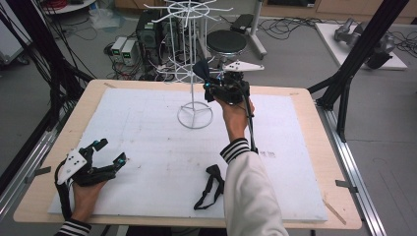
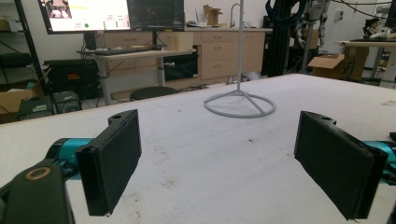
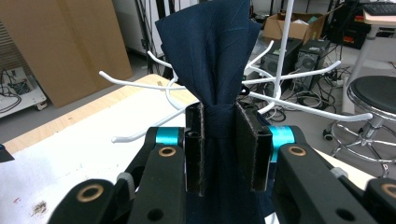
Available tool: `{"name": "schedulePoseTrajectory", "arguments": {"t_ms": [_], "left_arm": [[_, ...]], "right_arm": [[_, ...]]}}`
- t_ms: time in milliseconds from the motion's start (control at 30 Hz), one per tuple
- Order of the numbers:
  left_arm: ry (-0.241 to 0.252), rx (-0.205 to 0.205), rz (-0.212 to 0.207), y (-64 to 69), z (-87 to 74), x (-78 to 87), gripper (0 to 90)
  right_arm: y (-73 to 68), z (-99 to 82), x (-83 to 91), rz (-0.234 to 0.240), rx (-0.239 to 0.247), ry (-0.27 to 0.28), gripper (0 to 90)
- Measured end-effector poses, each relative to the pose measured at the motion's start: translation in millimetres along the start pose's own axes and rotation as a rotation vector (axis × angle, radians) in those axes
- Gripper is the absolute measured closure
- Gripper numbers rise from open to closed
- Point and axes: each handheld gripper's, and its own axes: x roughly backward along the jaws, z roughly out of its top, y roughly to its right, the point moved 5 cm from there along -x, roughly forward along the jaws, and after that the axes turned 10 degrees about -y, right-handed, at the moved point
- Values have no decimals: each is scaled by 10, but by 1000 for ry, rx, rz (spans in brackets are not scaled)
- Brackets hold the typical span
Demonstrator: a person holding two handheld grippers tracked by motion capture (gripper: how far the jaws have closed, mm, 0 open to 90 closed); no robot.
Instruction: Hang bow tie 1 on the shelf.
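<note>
My right gripper (image 3: 219, 149) pinches a navy cloth (image 3: 210, 51), long axis upright, beside the white rack (image 1: 194, 64); my left gripper (image 2: 219, 158) gapes wide, empty.

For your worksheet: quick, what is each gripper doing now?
Left gripper: open, empty.
Right gripper: shut on dark blue cloth.

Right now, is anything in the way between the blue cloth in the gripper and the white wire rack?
Nothing visible. The right gripper holds the dark blue cloth up beside the white wire rack's hooked arms, with open air between them.
</note>
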Motion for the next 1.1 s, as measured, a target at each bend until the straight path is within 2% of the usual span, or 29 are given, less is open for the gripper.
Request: {"name": "schedulePoseTrajectory", "arguments": {"t_ms": [533, 667, 767, 867, 900, 1000, 1067, 1100], "left_arm": [[0, 2, 0, 1, -1, 2, 152], [-2, 0, -1, -1, -2, 3, 153], [-2, 1, -1, -1, -2, 4, 152], [-2, 0, -2, -5, -1, 5, 152], [-2, -1, -1, -7, -2, 5, 152], [-1, 1, -3, -6, -1, 1, 152], [0, 5, -3, -7, 1, 1, 152], [-2, 7, -3, -10, -1, 2, 152]], "right_arm": [[0, 16, 30, -11, 6, 23, 623], [6, 23, 62, -10, 7, 34, 526], [-7, 34, 102, -5, 7, 49, 323], [-13, 9, 170, -1, 4, 52, 194], [-10, -5, 192, -1, 6, 35, 155], [-5, -52, 281, -16, 39, -14, 122], [-14, -91, 375, -27, 53, 14, 122], [-9, -119, 423, -20, 45, 24, 122]]}}
